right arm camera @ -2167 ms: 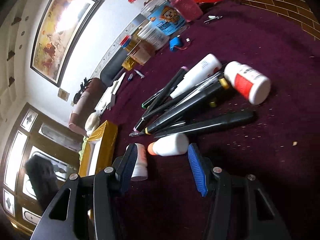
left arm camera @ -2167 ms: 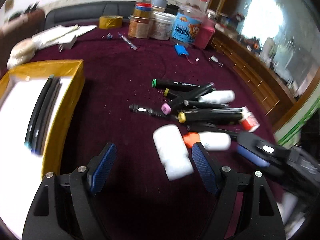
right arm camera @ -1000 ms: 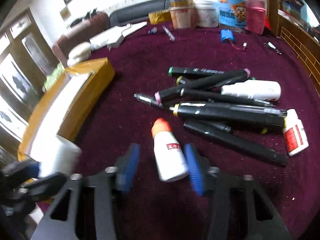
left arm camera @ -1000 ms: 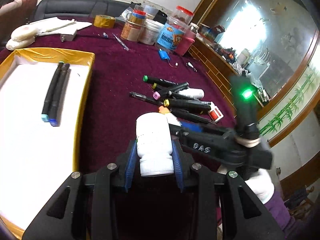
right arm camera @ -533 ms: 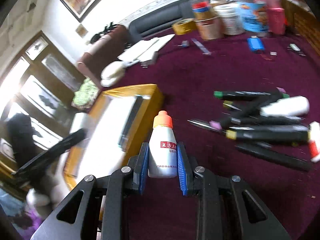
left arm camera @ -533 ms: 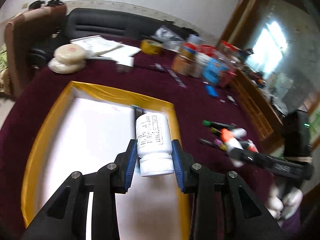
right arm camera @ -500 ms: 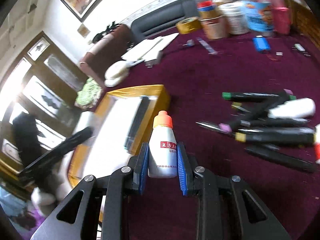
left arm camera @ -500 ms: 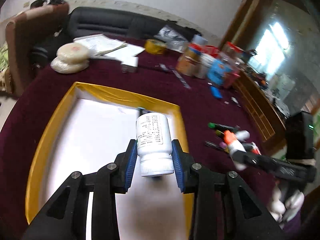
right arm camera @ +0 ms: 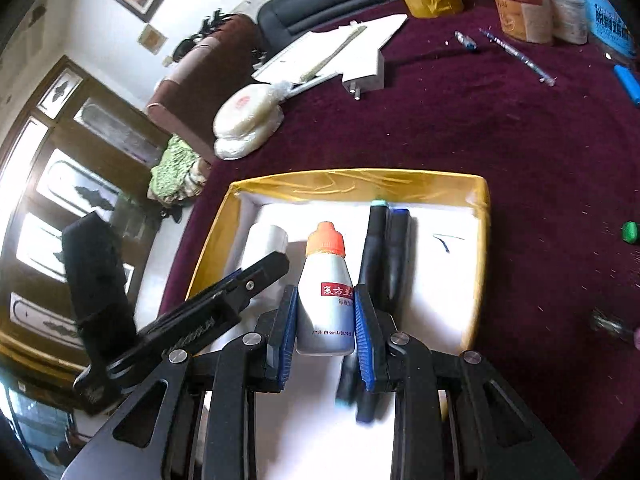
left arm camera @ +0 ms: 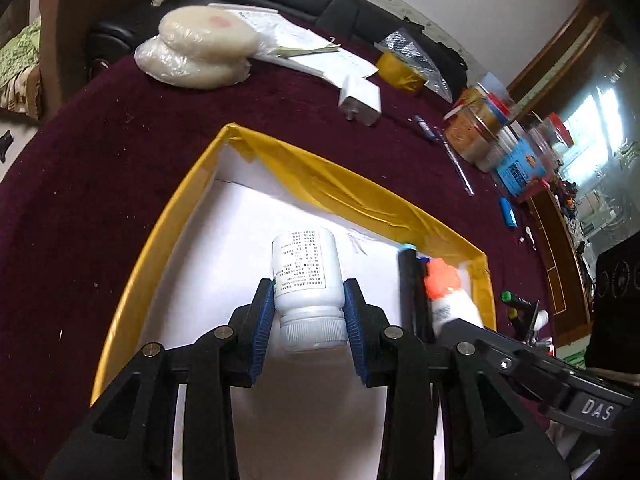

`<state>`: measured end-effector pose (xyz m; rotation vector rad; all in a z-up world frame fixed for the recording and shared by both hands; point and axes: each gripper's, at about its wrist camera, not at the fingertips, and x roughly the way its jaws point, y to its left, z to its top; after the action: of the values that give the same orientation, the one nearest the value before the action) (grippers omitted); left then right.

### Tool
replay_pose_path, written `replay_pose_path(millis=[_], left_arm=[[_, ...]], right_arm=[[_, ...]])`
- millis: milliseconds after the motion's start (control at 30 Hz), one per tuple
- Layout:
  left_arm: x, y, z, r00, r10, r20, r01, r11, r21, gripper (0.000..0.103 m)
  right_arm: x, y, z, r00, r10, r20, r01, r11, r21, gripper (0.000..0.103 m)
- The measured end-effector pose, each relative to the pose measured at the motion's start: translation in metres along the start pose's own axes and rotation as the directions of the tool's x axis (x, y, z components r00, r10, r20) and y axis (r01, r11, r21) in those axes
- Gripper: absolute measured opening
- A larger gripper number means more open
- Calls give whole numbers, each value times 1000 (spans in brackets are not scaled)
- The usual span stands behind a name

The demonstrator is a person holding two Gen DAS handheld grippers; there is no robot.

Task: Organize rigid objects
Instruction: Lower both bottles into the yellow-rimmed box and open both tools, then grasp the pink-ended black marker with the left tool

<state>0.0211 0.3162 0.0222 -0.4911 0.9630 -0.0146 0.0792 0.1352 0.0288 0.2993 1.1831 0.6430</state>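
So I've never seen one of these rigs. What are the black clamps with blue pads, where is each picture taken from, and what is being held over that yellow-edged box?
No robot here: a person holds a hand-operated gripper in each hand, each with a fisheye camera looking along its fingers. The left wrist view shows the left gripper shut on a white pill bottle. The right wrist view shows the right gripper shut on a small white bottle with an orange cap. Both hang over a yellow-edged box lined white, on a dark red tablecloth. Two black markers already lie inside. Tape, jars and papers sit further back.
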Motion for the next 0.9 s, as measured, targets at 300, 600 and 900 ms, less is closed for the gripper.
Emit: replay_pose_path(millis=[300,600,900], left_arm=[[2,11,8,1000,-18,3,18,998,-61,36],[-42,-5,-9,996,-70,52,73,995,-66,50],[-108,-115,-76,949,-268,168,250,961,122,67]], right_arm=[[18,-1,5,999,-32,-3,32,999,22,29],[-69,-3,-27,986,-23,167,42,993,-111,30],[-209,-117,-79,834,-253,490,277,960,24,102]])
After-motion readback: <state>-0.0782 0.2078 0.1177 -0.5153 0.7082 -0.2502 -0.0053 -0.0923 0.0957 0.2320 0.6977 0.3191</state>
